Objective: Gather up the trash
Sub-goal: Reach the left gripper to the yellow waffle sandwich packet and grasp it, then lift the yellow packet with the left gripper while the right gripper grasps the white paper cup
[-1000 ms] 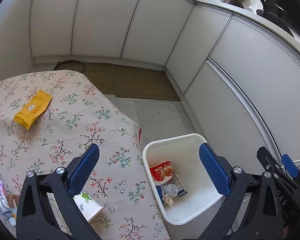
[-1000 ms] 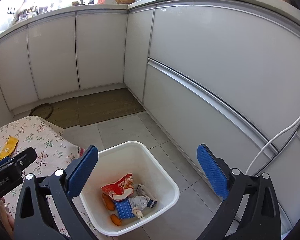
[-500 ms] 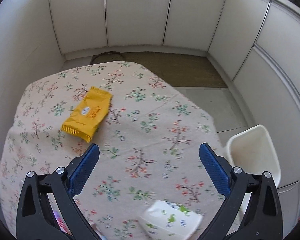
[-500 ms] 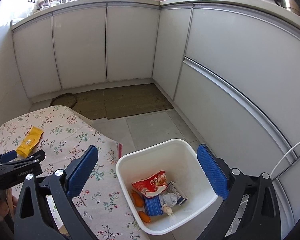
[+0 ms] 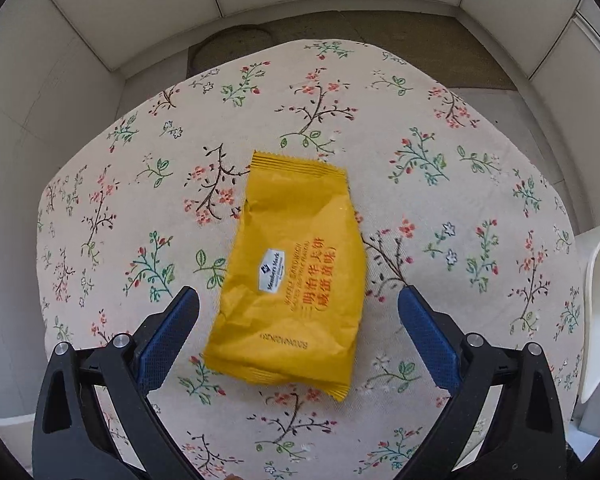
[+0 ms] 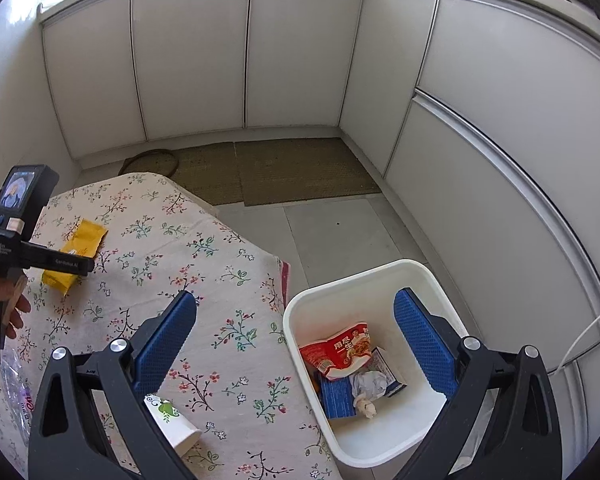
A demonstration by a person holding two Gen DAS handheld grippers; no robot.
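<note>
Crinkled yellow foil packet (image 5: 296, 280) lies flat on floral tablecloth (image 5: 440, 184).

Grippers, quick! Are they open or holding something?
Left gripper: open, empty, above the yellow packet.
Right gripper: open, empty, near the bin.

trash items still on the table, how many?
3 visible: yellow packet between the open left gripper fingers, paper cup at the near edge, clear plastic wrapper at far left. More may be hidden.

Yellow snack packet (image 5: 296, 276) flat on floral tablecloth; white bin (image 6: 364, 280) holds wrappers, possibly tissue.
</note>
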